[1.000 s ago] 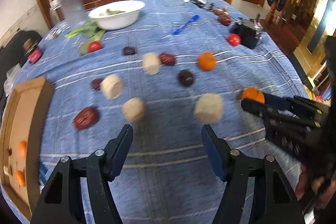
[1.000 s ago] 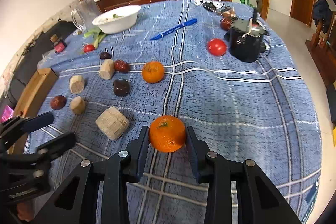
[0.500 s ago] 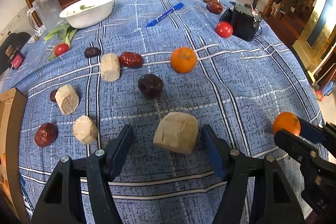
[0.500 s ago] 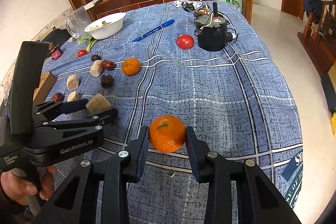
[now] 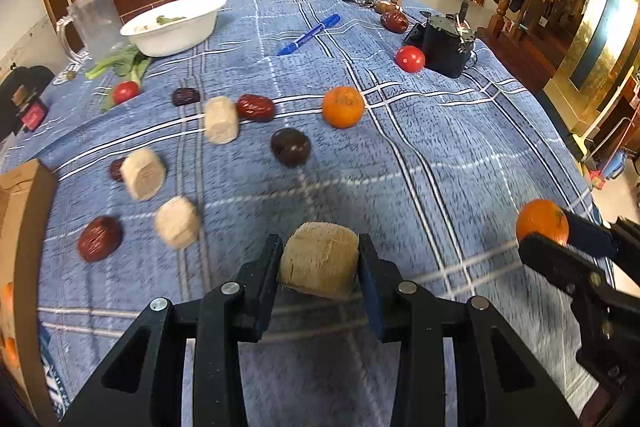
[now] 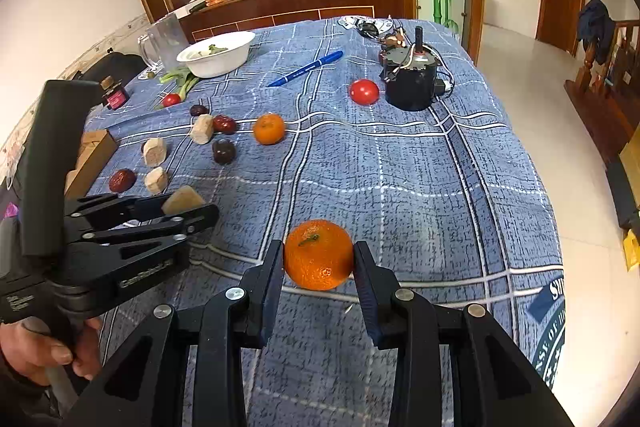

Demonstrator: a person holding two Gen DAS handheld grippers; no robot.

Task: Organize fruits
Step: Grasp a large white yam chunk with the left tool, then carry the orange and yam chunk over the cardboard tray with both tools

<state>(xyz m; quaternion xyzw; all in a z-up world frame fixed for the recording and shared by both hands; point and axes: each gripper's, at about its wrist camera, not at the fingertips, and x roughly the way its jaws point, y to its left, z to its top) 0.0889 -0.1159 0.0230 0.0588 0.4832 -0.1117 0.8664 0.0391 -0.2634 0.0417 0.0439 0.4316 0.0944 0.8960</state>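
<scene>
Fruit lies scattered over the blue checked cloth on the worktop (image 5: pixel 460 155), and both claws now have something between their fingers. The change is on the left: half a second back the left claw (image 5: pixel 319 269) stood wide around the pale sugarcane chunk (image 5: pixel 318 265); now its jaws are closing and the pads sit against both sides of the chunk, low in the middle of the left wrist view. That looks like the start of a pick, though the chunk appears to rest on the cloth yet.

The right claw (image 6: pixel 319 257) is closed down on a tangerine (image 6: pixel 319 254), as it was a second ago, gripping it at the bottom centre of its own view; in the left view it shows at the far right edge.

Loose pieces remain in the middle and left of the frame: a second tangerine (image 5: pixel 343 107), red dates (image 5: pixel 255 107), a dark date (image 5: pixel 291 147), three more cane chunks (image 5: pixel 143 173) and two tomatoes (image 5: pixel 410 59). The cardboard box (image 5: pixel 18 227) at the left edge shows something orange inside, so I judge it the sorting place; most of the job is ahead.
</scene>
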